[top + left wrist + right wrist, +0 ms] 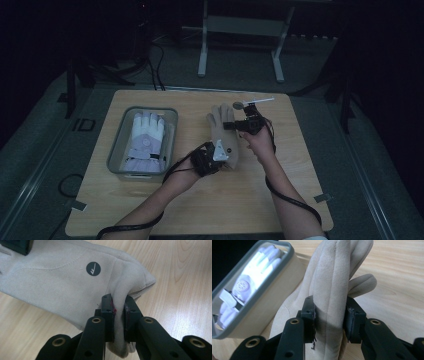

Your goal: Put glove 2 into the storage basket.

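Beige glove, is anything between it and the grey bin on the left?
Nothing visible: bare table lies between the beige glove and the grey bin. A white glove already lies inside.

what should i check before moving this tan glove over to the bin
1. Left gripper shut on the tan glove at its cuff end: ok.
2. Right gripper clamped across the glove's fingers: ok.
3. Glove lifted off the wooden table: cannot tell.
4. Bin upright at the table's left side: ok.
5. Room in the bin: not ok, a white glove already covers most of its floor.
6. Table between glove and bin bare of clutter: ok.
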The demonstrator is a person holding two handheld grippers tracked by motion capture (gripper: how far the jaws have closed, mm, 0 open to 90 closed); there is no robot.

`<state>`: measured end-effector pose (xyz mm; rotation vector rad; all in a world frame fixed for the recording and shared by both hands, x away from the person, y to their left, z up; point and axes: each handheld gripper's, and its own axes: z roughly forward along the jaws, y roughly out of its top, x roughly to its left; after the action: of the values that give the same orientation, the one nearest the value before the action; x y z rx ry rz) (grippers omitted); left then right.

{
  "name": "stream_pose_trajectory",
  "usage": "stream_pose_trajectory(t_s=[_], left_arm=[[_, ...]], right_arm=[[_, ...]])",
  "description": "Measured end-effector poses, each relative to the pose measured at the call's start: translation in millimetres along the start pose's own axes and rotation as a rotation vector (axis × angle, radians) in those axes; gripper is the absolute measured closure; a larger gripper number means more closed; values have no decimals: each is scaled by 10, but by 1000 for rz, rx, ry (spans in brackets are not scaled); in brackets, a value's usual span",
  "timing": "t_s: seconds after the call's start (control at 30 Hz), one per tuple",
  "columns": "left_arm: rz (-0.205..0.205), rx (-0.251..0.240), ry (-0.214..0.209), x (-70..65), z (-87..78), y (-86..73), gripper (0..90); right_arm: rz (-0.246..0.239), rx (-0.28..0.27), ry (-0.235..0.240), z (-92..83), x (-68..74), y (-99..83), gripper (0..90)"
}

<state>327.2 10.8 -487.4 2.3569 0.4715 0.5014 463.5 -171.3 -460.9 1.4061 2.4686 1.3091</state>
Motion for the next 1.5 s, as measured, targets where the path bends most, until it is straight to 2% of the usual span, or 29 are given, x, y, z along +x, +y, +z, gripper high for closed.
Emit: stream_pose_trajectory(t_s=[0.23,0.63,0.8,0.83,1.0,1.03,1.5], left_arm=[[9,10,21,71,-170,-18,820],[-14,34,47,194,-442,-182,820],[-25,51,63,256,-569,-293,820],[-25,51,63,256,-569,-293,820],[-47,68,80,318,-698,-456,820],[-47,68,80,318,-698,-456,820],[-100,110,131,428,-1028,-856,820]], right_arm=[[-27,-13,9,7,143,114,659],[-87,-7,30,159,451,280,659],[-122,0,40,286,621,361,659],[-122,0,40,286,621,361,659],[-158,10,53,452,821,426,659],[-158,10,53,452,821,426,659],[-203,49,108,874,1255,550,659]])
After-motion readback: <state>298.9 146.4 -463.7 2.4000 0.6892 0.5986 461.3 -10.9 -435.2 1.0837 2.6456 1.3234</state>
